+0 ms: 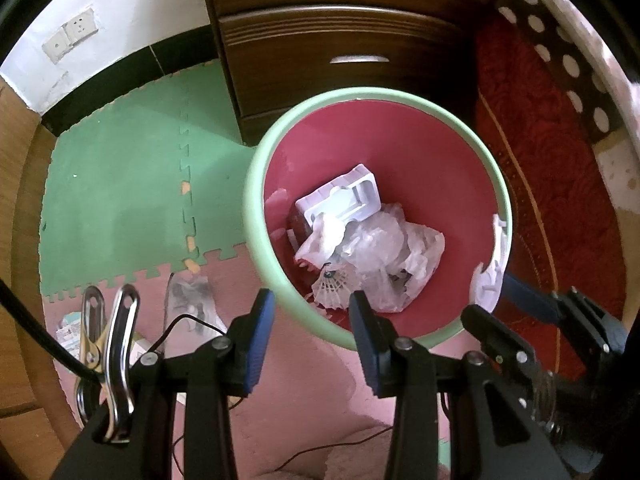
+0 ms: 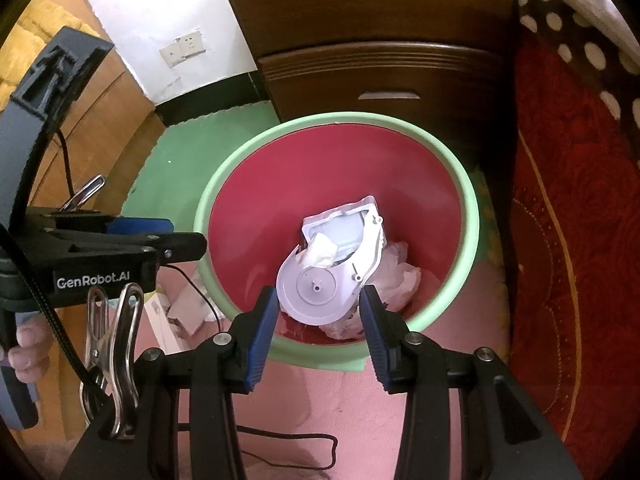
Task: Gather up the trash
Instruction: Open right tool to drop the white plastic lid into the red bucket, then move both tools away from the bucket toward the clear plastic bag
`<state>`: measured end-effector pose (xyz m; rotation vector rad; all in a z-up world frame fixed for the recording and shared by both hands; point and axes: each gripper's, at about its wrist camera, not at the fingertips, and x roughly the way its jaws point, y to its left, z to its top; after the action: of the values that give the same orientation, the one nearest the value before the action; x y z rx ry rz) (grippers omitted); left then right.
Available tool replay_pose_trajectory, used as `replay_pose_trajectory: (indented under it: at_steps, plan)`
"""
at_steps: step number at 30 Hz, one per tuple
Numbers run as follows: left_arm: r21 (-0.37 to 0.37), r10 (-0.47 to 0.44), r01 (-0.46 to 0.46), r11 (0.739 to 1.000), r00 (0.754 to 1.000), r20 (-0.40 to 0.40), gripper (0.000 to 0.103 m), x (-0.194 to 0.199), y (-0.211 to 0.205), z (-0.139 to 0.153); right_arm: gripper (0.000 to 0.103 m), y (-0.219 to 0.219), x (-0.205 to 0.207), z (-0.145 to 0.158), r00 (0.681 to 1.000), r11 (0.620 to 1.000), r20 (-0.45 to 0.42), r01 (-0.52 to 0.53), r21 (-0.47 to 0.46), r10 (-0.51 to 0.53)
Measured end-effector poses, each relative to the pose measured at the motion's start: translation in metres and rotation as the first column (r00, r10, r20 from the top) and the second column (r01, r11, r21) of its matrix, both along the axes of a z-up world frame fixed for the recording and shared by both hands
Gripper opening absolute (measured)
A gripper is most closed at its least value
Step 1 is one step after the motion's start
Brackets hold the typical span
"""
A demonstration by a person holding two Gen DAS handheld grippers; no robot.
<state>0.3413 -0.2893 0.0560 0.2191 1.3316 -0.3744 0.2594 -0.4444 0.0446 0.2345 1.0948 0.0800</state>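
I see red bin (image 2: 336,184) with green rim on foam floor mat (image 1: 120,200), beside dark dresser (image 1: 340,40). Crumpled plastic, white tray (image 1: 344,198), shuttlecock (image 1: 332,286) inside. My right gripper (image 2: 318,312) clenched on white plastic casing (image 2: 320,280) above bin. My left gripper (image 1: 312,316) released, holding nothing.

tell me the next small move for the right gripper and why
Probably open the right gripper to let go. It holds the white plastic part between its fingers, already over the mouth of the green-rimmed bin, above the crumpled bags inside, so the part should drop in. The left gripper hangs open beside it.
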Motion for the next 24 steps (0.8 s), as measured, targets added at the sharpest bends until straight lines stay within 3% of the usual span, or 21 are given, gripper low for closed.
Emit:
replay_pose_trajectory:
  at_steps: [12,24]
  plan:
    - [0.015,0.112,-0.112,0.994,0.993,-0.027,0.04,-0.008,0.025,-0.002,0.048,-0.016,0.006,-0.018,0.999,0.998,-0.006,-0.047,0.037,0.047]
    - [0.033,0.294,-0.295,0.955,0.955,0.028,0.04,-0.012,0.109,-0.005,0.048,-0.008,0.001,-0.018,0.999,0.999,0.032,-0.033,0.017,0.033]
